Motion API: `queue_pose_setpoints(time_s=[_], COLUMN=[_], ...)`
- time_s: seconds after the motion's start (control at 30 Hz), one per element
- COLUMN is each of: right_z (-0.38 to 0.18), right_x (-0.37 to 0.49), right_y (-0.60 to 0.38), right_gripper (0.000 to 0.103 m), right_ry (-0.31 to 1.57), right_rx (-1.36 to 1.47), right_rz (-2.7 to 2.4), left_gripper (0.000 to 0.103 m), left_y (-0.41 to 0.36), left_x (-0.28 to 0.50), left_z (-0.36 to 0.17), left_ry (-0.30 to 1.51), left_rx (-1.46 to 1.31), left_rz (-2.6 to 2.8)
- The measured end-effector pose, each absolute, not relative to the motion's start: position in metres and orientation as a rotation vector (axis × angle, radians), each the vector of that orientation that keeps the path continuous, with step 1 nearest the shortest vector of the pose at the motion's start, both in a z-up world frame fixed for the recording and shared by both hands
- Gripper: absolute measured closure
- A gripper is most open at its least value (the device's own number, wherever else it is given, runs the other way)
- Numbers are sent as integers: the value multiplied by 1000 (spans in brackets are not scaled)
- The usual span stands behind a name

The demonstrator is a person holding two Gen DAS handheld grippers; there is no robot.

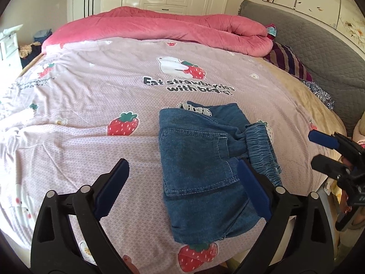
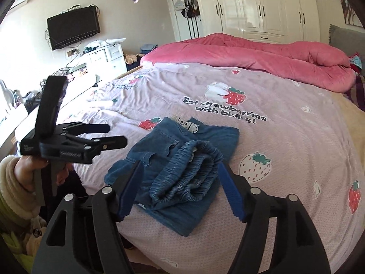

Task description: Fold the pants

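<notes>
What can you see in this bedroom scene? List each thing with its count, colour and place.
pants: one, blue denim, folded on the bedsheet
bedsheet: one, pink with strawberries, covering the bed
quilt: one, pink, far side of the bed
wardrobe: one, white, back wall
television: one, black, on the wall
left gripper: one, black with blue pads, open above the pants
right gripper: one, black with blue pads, open above the pants

Pants (image 1: pixel 196 159): matt blue denim, ruched waistband. Bedsheet (image 1: pixel 91 105): thin printed cloth, wrinkled. Quilt (image 1: pixel 159 26): plush pink. Wardrobe (image 2: pixel 262 6): glossy white. Left gripper (image 1: pixel 182 187): matt black plastic, ribbed blue pads.
</notes>
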State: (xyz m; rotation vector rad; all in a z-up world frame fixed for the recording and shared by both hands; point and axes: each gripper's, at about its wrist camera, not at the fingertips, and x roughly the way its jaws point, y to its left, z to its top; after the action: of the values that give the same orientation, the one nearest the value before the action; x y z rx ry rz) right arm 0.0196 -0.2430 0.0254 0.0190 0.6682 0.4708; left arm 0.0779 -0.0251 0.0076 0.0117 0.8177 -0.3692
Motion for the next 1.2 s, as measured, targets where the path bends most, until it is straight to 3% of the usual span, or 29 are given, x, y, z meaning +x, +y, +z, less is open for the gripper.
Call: queue_pose_setpoints(time_s=[0.23, 0.77, 0.93, 1.07, 1.2], right_z=[14, -36, -46, -55, -62], right_x=[34, 89, 99, 105, 108], right_y=[-245, -253, -251, -250, -251], right_gripper=[22, 20, 24, 36, 36], right_ry=[699, 886, 918, 944, 955], right_rx=[28, 206, 240, 296, 345], right_rz=[423, 394, 412, 445, 456], left_gripper=[10, 10, 10, 10, 12], left_y=[-27, -23, -22, -22, -25], left_x=[76, 94, 98, 99, 98], left_z=[3, -45, -57, -62, -62], left_ry=[817, 928, 953, 964, 966], left_rx=[25, -27, -58, -86, -91], left_rz=[-352, -344, -347, -361, -380])
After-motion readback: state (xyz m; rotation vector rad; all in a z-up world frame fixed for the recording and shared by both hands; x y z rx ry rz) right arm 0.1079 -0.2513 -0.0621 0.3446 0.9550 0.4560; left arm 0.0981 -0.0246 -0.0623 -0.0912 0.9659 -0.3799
